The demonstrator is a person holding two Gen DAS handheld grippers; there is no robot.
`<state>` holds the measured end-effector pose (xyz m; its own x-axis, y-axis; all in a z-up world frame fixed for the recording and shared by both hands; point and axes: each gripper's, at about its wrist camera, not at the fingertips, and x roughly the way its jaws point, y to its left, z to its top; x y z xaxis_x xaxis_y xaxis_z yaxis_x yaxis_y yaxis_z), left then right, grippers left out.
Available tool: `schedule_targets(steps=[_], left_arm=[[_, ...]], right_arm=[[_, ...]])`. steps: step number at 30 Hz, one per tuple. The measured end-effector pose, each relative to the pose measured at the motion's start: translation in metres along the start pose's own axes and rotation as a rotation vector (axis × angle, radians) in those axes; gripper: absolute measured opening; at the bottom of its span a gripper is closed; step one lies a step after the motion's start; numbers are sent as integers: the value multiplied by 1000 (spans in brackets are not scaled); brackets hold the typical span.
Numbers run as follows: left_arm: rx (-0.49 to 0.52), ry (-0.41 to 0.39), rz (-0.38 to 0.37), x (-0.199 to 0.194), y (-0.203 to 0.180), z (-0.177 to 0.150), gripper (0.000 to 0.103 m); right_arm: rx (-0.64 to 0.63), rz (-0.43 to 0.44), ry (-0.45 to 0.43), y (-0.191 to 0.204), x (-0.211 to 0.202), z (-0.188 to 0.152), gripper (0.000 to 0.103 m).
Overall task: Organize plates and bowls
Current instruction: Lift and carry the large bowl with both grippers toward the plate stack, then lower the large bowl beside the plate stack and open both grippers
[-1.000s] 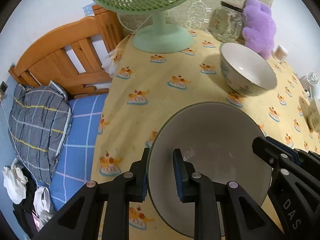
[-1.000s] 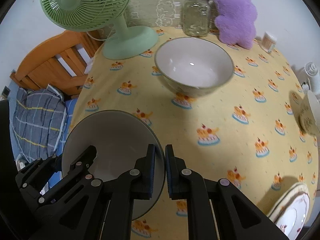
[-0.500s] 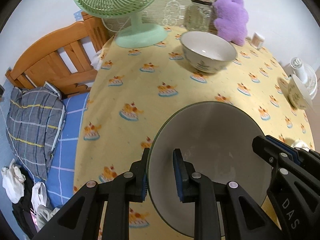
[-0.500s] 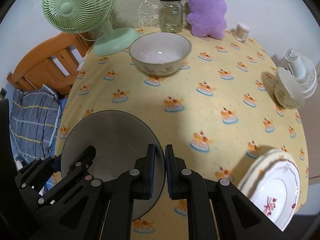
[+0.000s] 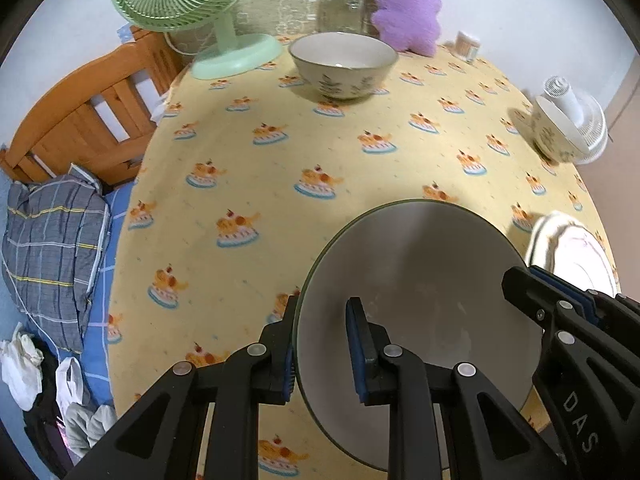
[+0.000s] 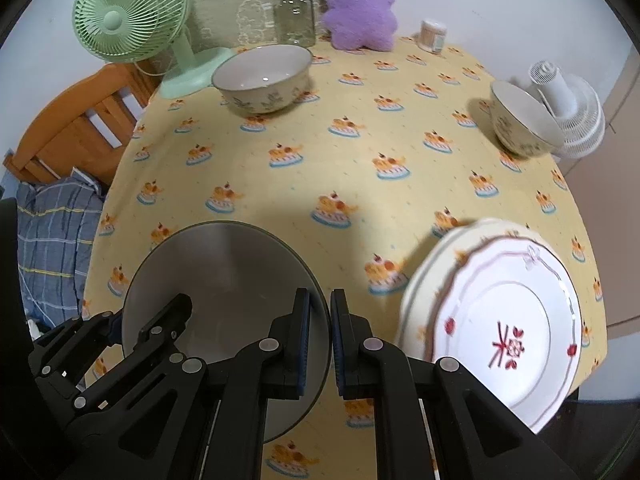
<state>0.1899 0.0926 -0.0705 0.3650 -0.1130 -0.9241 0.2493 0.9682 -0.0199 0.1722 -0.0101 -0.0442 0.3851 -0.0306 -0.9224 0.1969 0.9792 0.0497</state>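
Closest in: left gripper (image 5: 322, 312) and right gripper (image 6: 320, 300), pointing steeply down. Fingers of each clenched on opposite edges of one grey bowl (image 5: 420, 280), one finger inside the rim and one outside. Bowl apparently carried clear of the worktop (image 6: 320, 160), over its near edge, mouth facing up and slightly tilted.

Just beside the bowl, to the right: a stack of plates (image 6: 500, 320), topmost white with red markings, overhanging the near right corner of the yellow cake-print cloth.

Farther back, right: a small floral bowl (image 6: 520, 120) beside a white fan (image 6: 568, 108). Farther back, centre-left: a large floral bowl (image 6: 262, 76). Behind that: a green fan (image 6: 128, 20), a glass jar (image 6: 292, 16), a purple plush toy (image 6: 358, 8). Off to the left, below the worktop: a bed with a wooden headboard.

Judged step: carrying the grey bowl to a resting place. For a clean finish: keep both grips equally firm and level, avoid clipping the plate stack, lower straight down, and release only once the base sits flat.
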Motion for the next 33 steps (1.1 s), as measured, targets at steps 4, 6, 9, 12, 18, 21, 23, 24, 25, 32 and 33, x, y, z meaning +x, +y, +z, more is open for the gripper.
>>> schedule_targets(steps=[4, 6, 9, 12, 18, 21, 23, 24, 25, 32, 33], left_arm=[[13, 8, -9, -2, -8, -9, 20], [18, 12, -12, -3, -11, -13, 20], [21, 27, -16, -1, -14, -19, 20], [24, 42, -14, 1, -16, -24, 20], [22, 50, 16, 4, -17, -30, 20], [19, 54, 19, 5, -18, -32, 21], [17, 55, 17, 5, -18, -33, 28], [17, 55, 15, 5, -19, -34, 30], [19, 59, 18, 6, -19, -34, 31], [32, 41, 11, -1, -23, -35, 52], [36, 37, 7, -3, -24, -35, 63]], right_arm=[[6, -8, -2, -10, -4, -10, 13], [9, -8, 1, -13, -4, -14, 13], [11, -10, 12, -16, -3, -21, 13], [12, -10, 19, -19, -2, -27, 13], [-19, -8, 15, -16, 2, -32, 14], [-37, -18, 13, -14, 3, -32, 15], [-47, -24, 15, -11, 3, -32, 16], [-54, -25, 14, -10, 3, -32, 17], [-58, -26, 12, -10, 3, -33, 17], [-68, -21, 19, -8, 1, -34, 18], [-68, -19, 20, -8, 1, -34, 20]])
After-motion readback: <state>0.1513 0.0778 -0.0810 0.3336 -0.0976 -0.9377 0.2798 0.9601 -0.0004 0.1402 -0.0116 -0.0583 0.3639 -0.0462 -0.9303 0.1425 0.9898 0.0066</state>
